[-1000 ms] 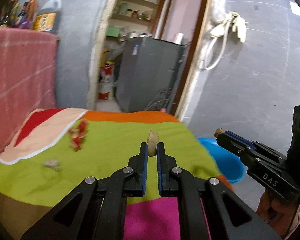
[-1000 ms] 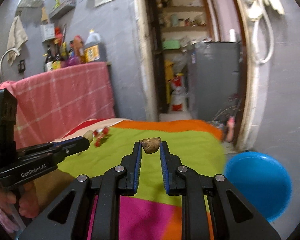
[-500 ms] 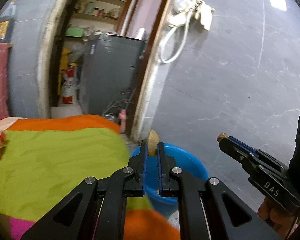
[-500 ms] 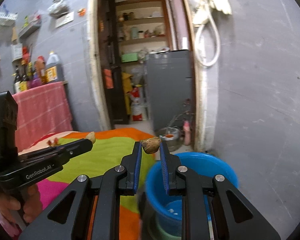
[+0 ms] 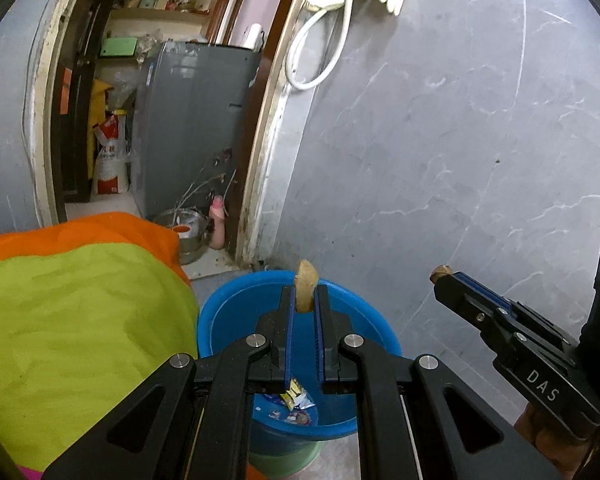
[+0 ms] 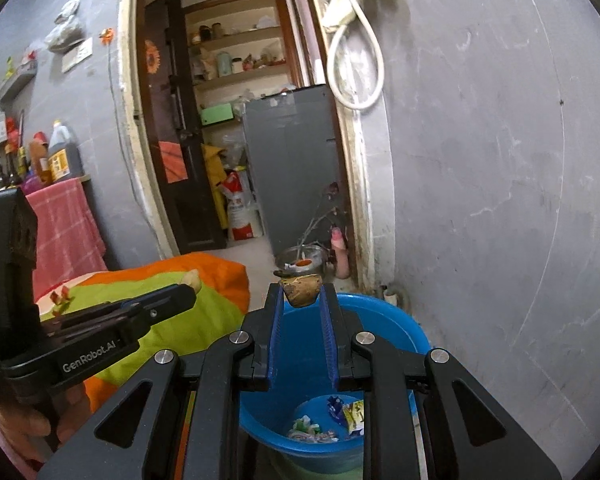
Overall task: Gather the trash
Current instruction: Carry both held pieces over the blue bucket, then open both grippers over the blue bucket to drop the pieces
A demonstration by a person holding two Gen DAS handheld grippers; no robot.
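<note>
Standing upright in the left gripper, tan scrap.

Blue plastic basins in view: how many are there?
1. The blue plastic basin sits on the floor beside the bright cloth-covered surface, below both grippers; the same basin shows in the right wrist view.

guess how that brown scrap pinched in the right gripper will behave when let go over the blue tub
The brown scrap looks stiff, bridging the right gripper without sagging. Probably light; likely to drop straight into the blue tub.
</note>
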